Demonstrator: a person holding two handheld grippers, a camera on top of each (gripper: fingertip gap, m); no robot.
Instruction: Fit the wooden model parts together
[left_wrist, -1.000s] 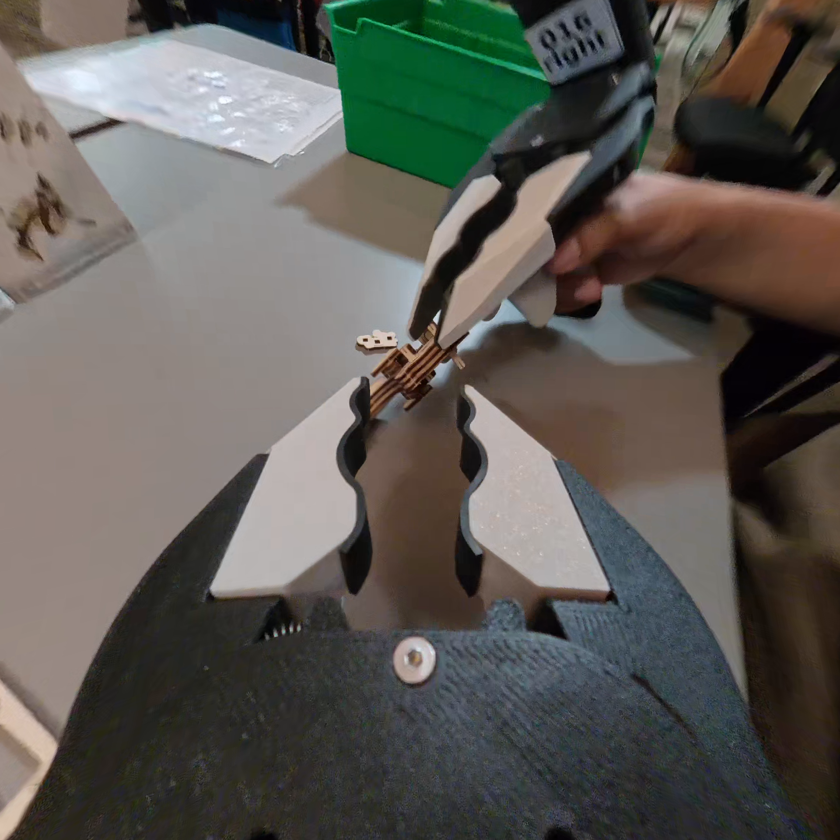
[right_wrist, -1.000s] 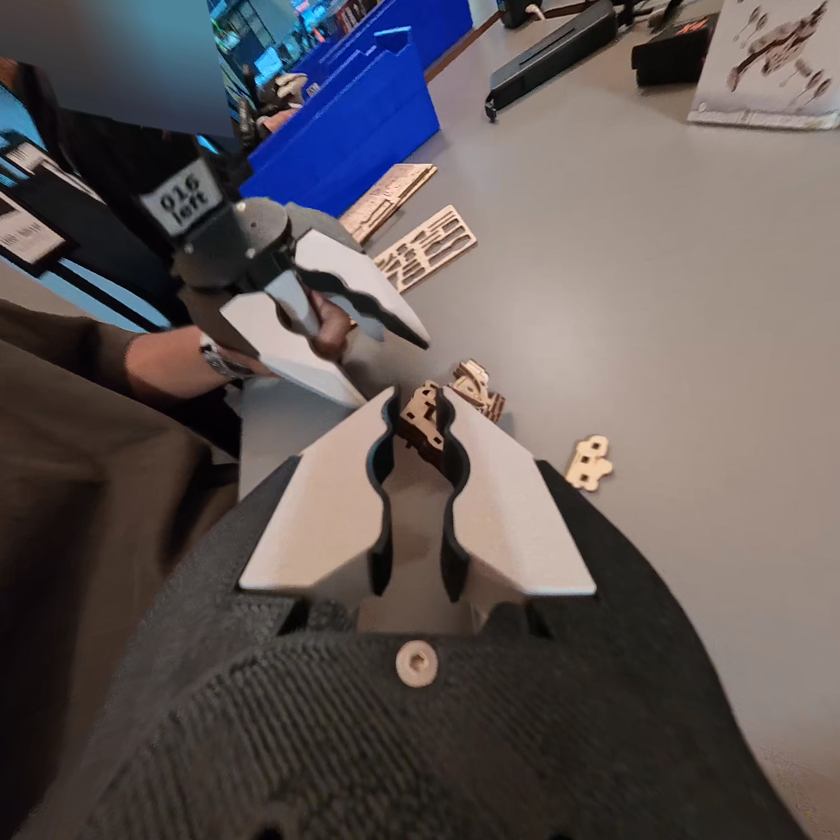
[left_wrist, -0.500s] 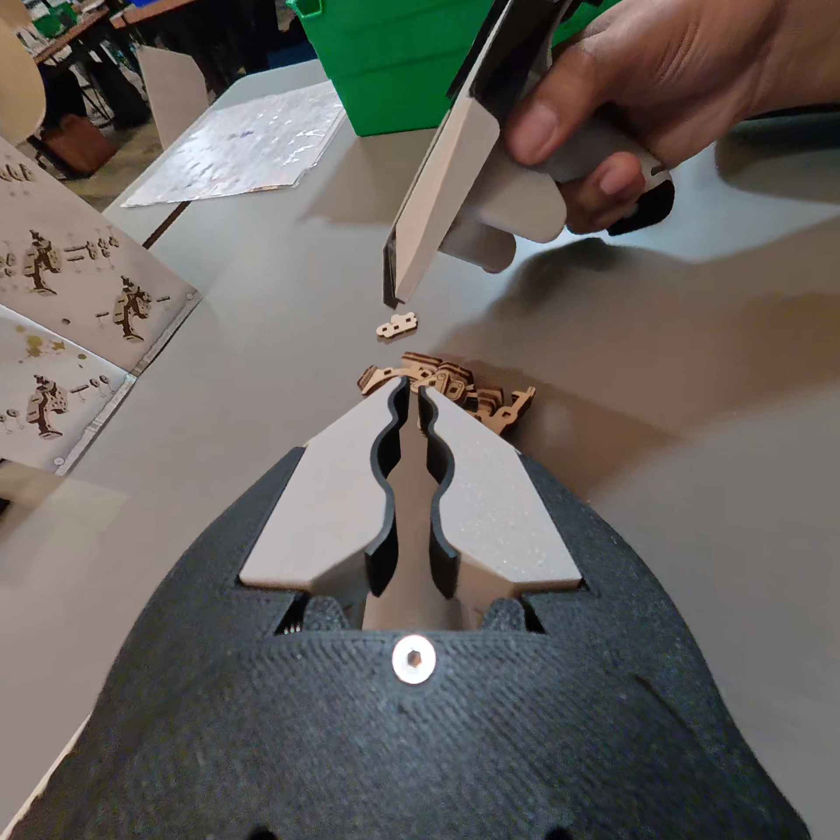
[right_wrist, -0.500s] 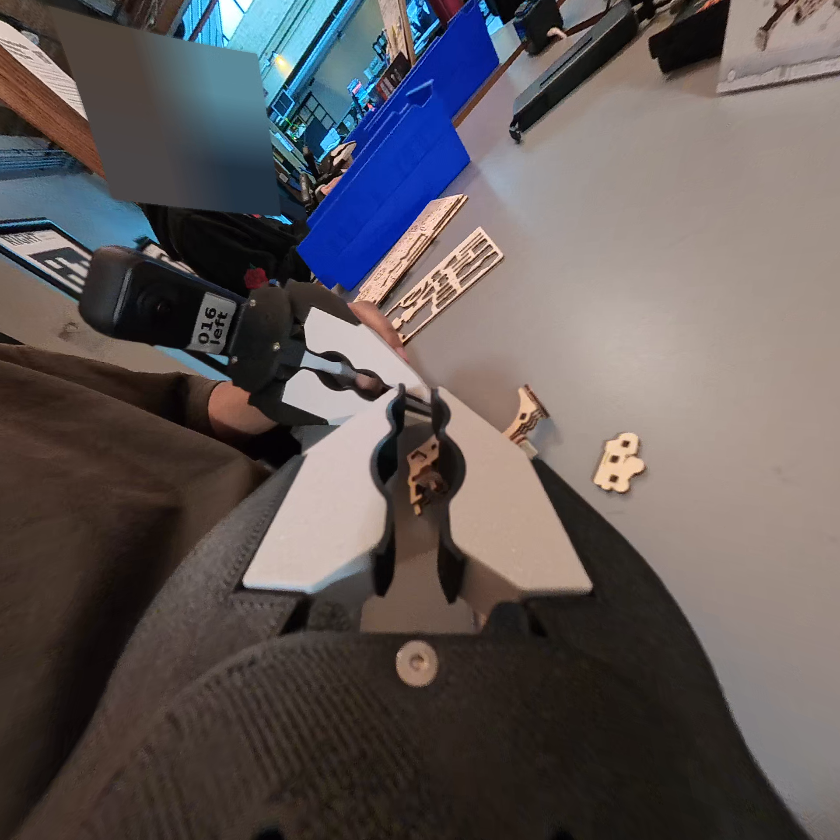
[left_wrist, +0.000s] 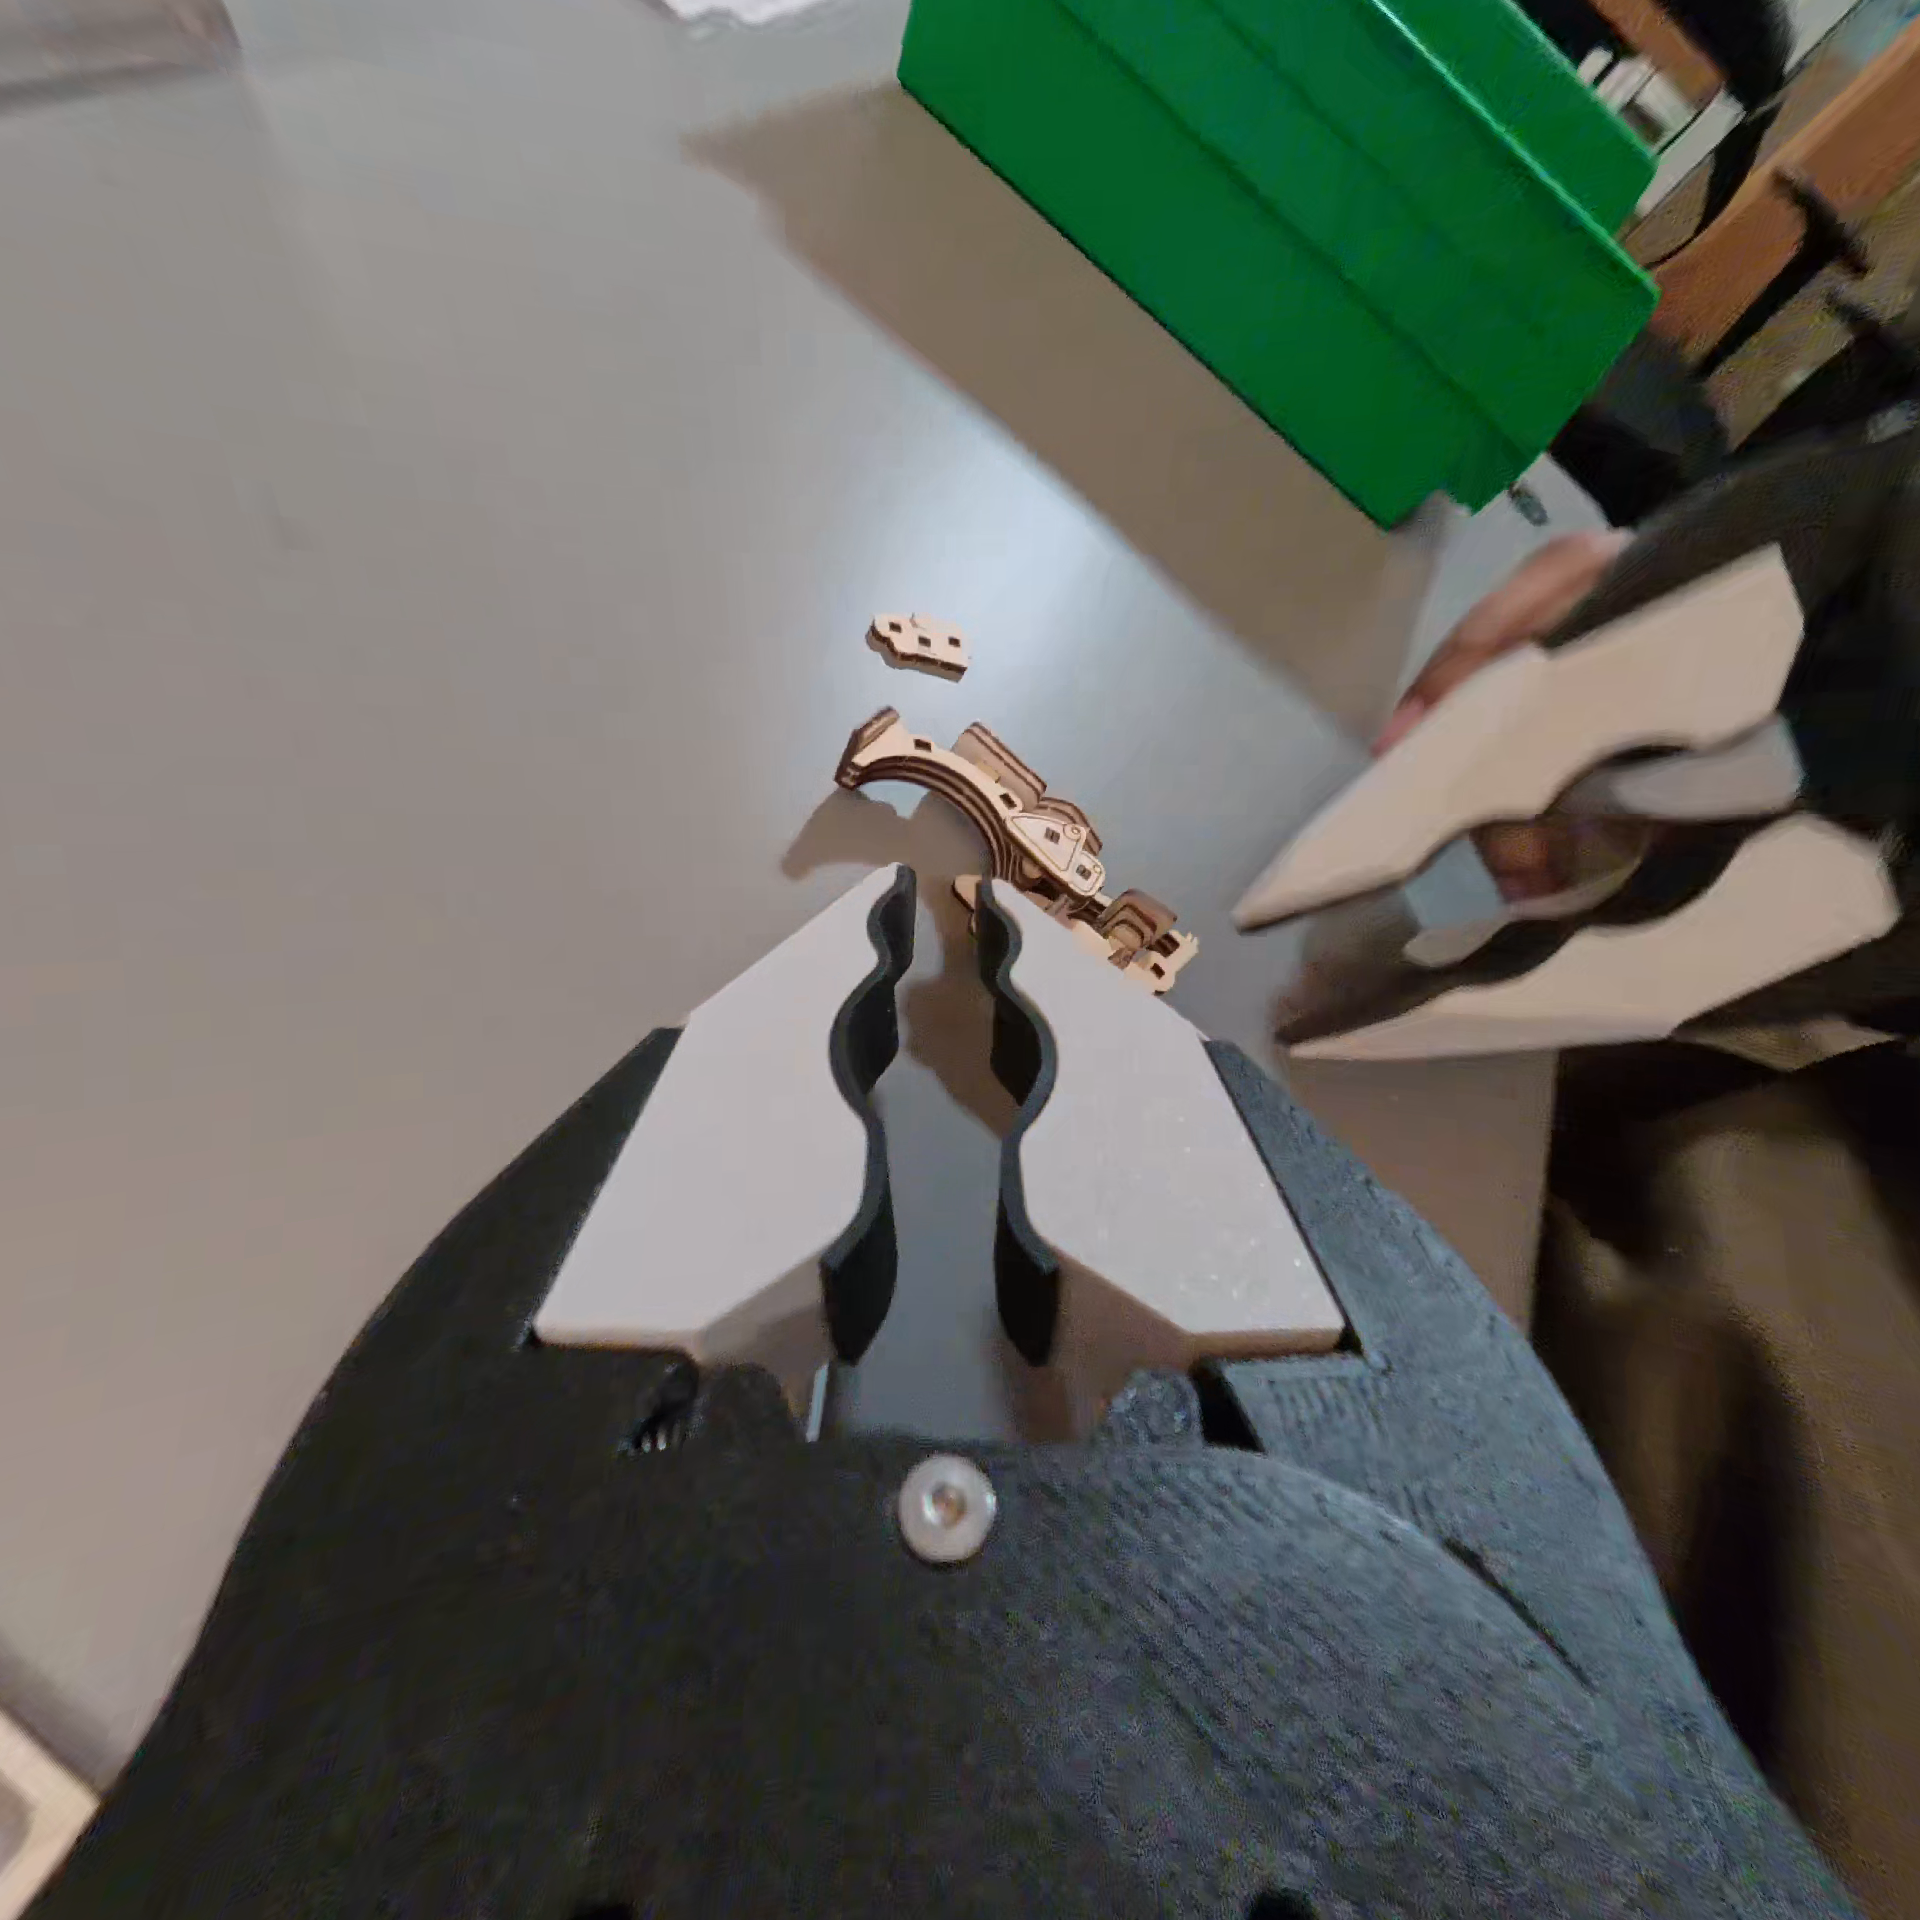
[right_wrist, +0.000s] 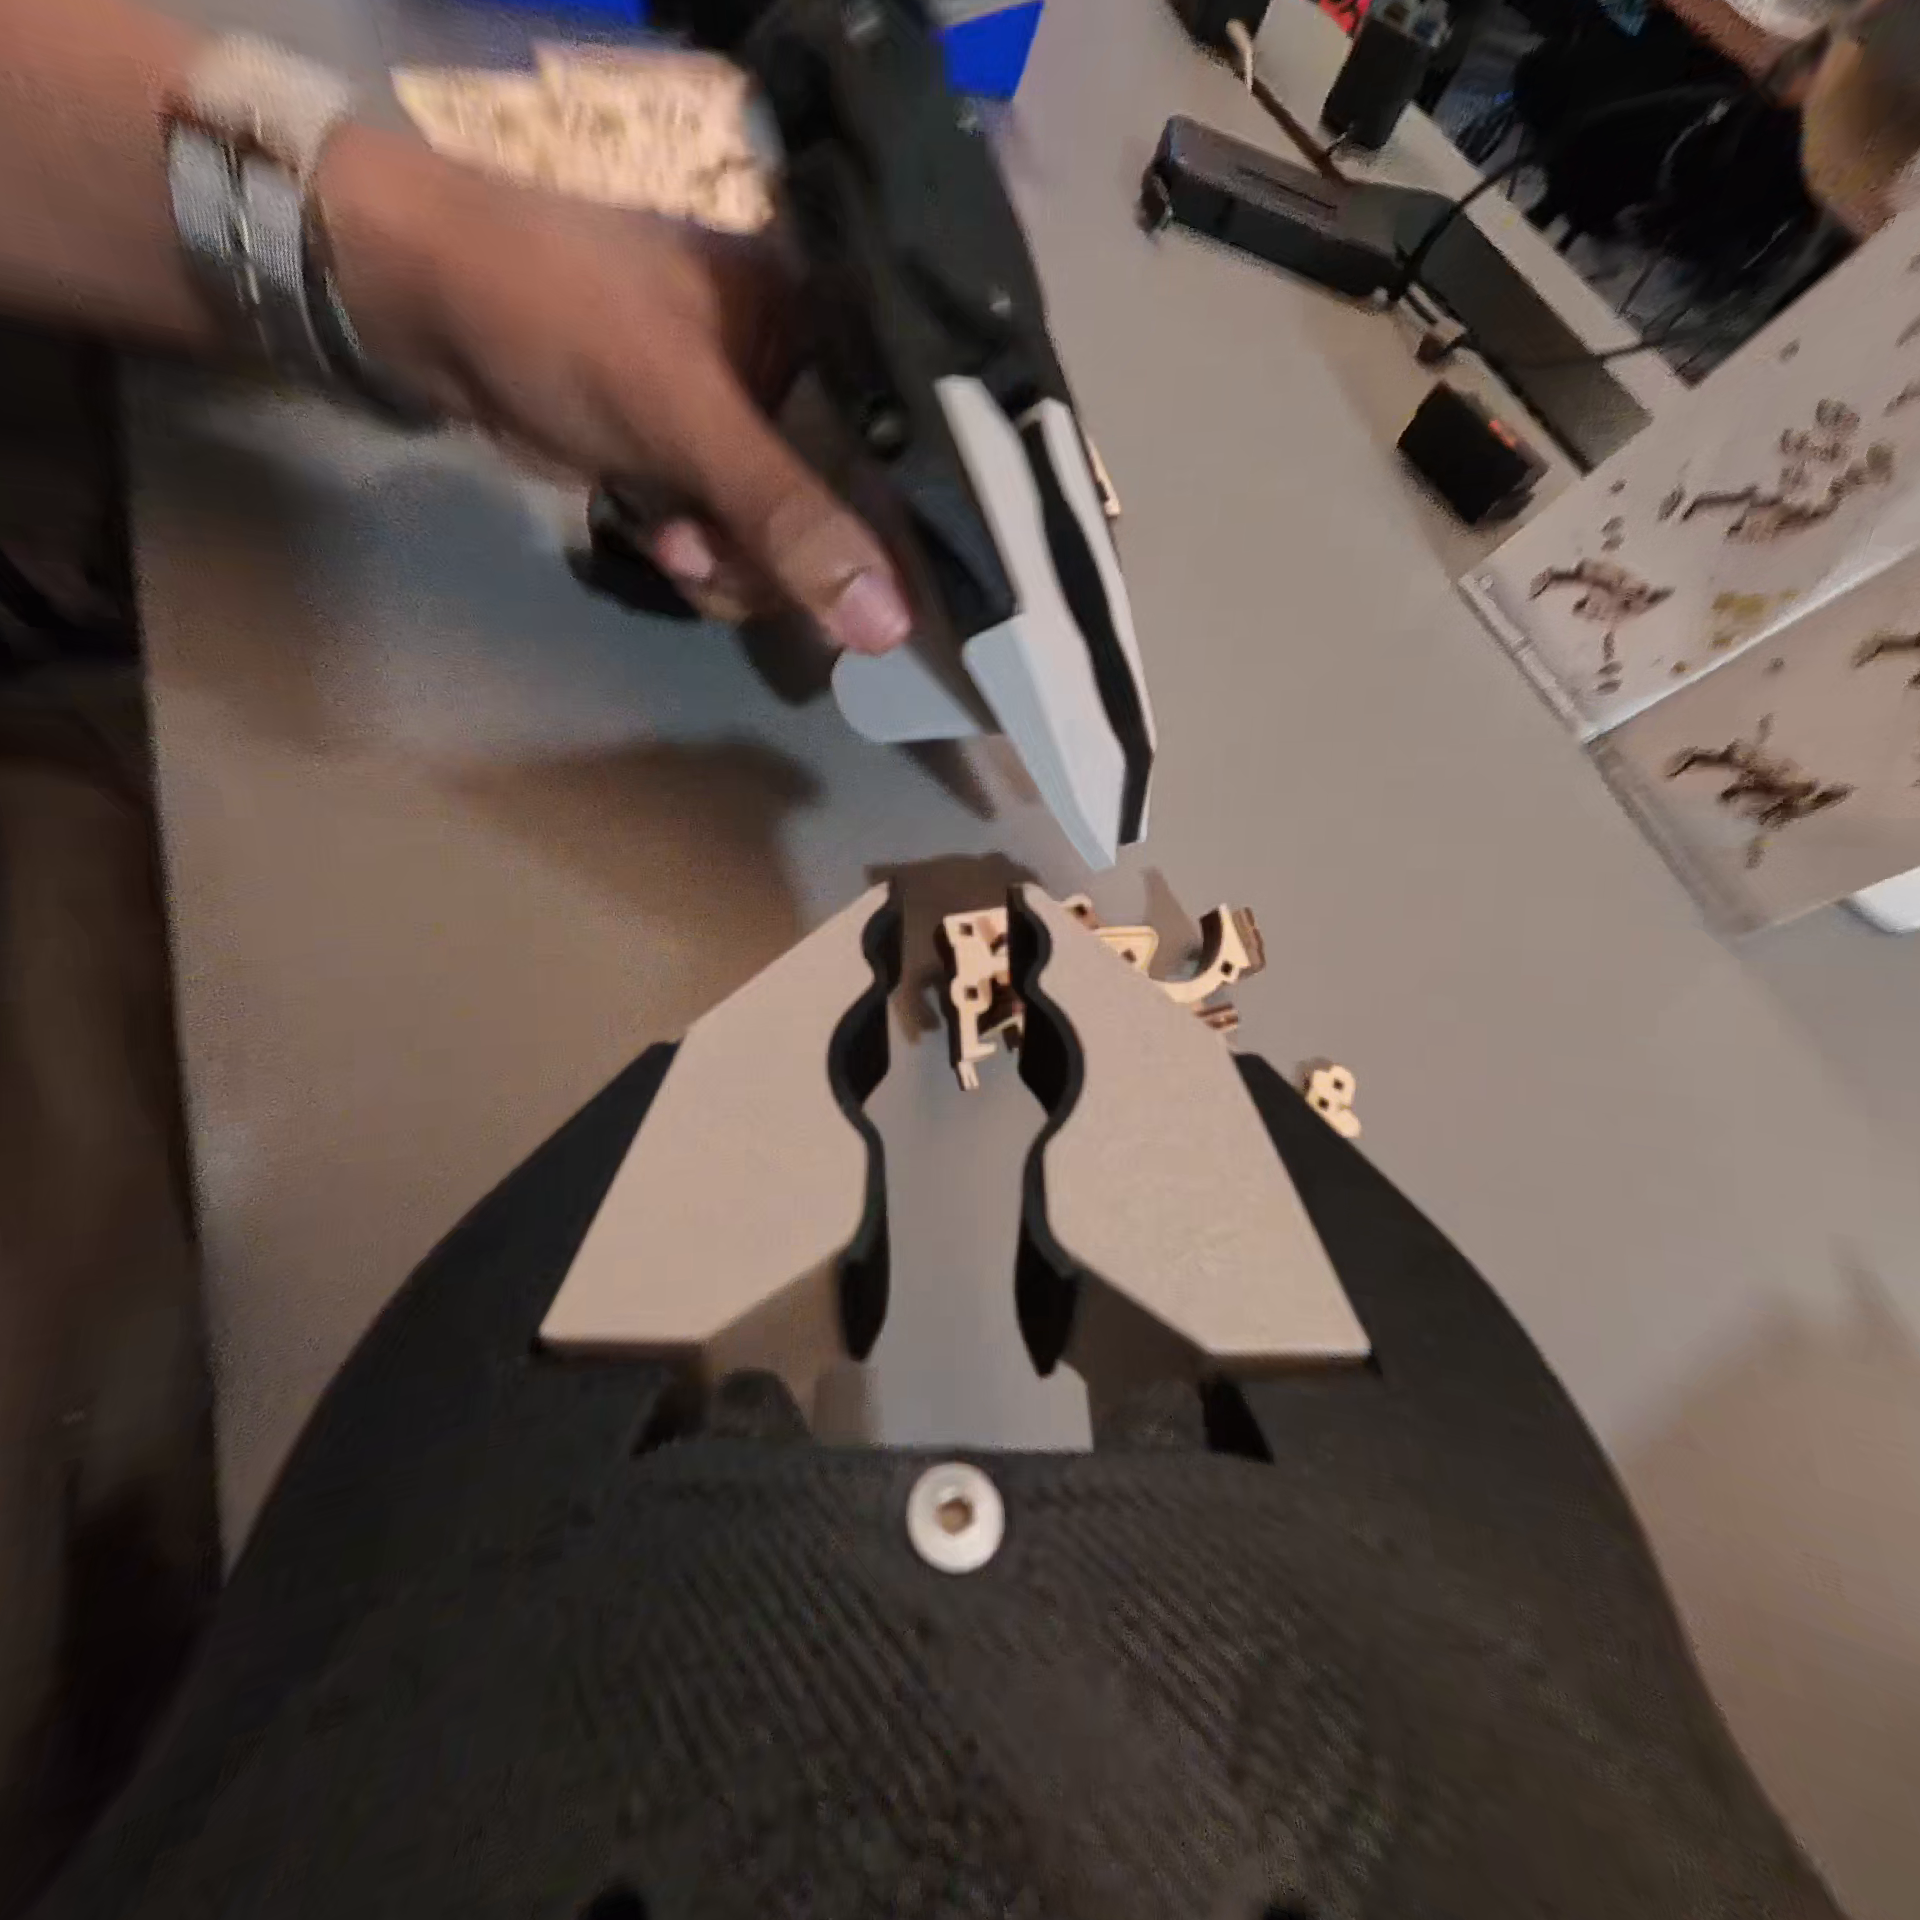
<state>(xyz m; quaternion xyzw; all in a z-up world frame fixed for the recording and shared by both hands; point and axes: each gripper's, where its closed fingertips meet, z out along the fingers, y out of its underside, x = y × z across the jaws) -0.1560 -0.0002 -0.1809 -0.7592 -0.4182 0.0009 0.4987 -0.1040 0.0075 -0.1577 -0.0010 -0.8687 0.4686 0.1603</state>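
The wooden model (left_wrist: 1013, 836) is lying on the table (left_wrist: 416, 623), long axis running ten-to-four o'clock, just beyond the nearer, slightly parted, empty left gripper (left_wrist: 940, 914), while the right gripper (right_wrist: 951, 925) is gaping empty.

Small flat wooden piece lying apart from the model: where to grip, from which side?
The small flat piece lies flat on the table, so no face is offered. Probably come steeply from above with the left tool, pinching its two long edges; the partly built model crowds the near side.

Green bin (left_wrist: 1299, 208); tan wooden model (left_wrist: 1013, 831)
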